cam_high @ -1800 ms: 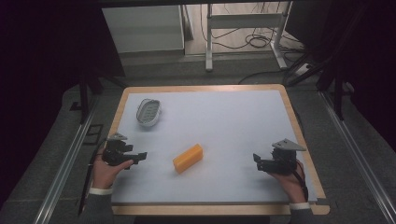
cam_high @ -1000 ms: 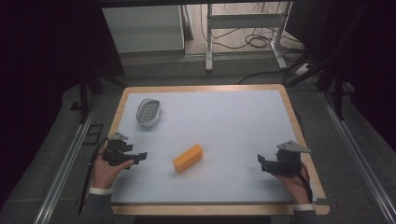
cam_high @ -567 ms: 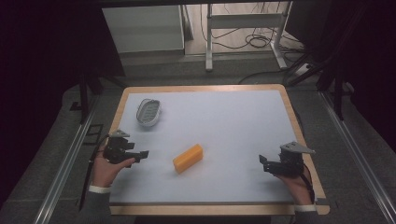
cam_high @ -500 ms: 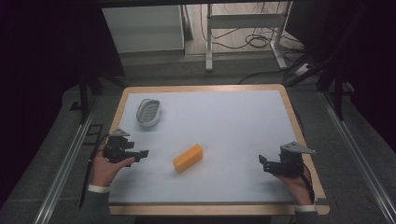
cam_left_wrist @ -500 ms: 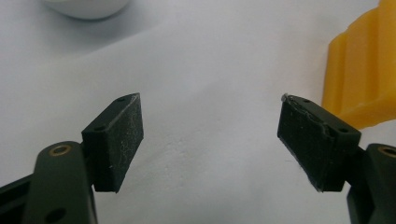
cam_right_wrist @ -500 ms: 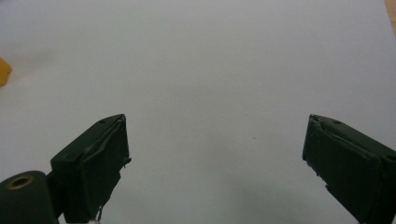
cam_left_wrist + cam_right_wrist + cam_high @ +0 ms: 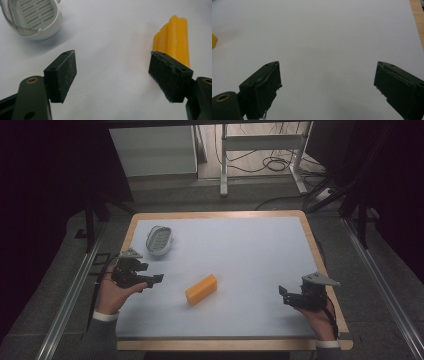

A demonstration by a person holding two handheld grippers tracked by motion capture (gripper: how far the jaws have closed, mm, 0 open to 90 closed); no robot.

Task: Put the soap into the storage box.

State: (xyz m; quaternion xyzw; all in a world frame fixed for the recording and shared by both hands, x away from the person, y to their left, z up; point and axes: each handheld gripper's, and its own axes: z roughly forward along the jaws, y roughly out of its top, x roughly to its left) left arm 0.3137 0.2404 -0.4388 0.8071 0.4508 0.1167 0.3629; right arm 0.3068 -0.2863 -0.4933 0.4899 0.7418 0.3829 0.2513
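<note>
Though apart, block (image 7: 201,289) right of left hand-held gripper (image 7: 150,281).

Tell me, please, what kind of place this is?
Probably a lab or recording workspace: a wood-edged table with a pale mat, metal rails on the floor beside it, and loose cables under a desk frame behind.

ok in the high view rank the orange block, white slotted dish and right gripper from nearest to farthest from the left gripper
1. white slotted dish, just beyond it near the table's far-left corner
2. orange block, mid-table toward the right
3. right gripper, across at the right edge
</note>
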